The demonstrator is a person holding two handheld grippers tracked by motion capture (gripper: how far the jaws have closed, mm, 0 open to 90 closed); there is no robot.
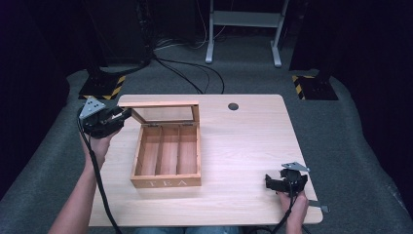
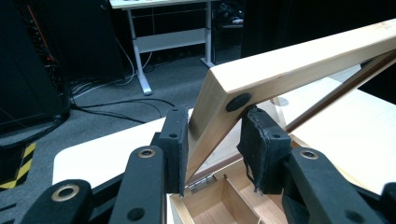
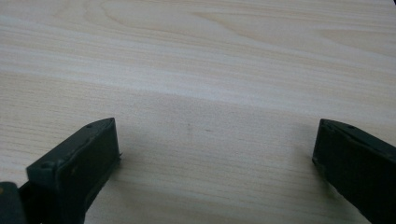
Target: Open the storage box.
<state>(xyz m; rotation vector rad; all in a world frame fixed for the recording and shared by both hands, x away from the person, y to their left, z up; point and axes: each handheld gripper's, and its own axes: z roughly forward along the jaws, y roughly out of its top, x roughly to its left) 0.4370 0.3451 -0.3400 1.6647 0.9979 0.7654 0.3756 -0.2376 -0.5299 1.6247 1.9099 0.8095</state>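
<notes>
A wooden tea box (image 1: 165, 182) with three empty compartments stands left of centre on the table, its glass-paned lid (image 1: 160, 104) raised upright. My left gripper (image 1: 125, 114) is at the lid's left corner. In the left gripper view the lid (image 2: 299, 60) slants between the two pads, and the left gripper (image 2: 215, 135) is shut on its wooden frame, beside a black round bumper. My right gripper (image 1: 271, 181) rests low near the table's front right edge. In the right gripper view it (image 3: 215, 140) is open, with bare wood between its jaws.
The light wooden table (image 1: 243, 141) has a round cable hole (image 1: 233, 106) at the back. Beyond it lie grey carpet, black cables (image 1: 190, 73), a white desk frame (image 1: 243, 19) and yellow-black striped stand bases (image 1: 102, 87).
</notes>
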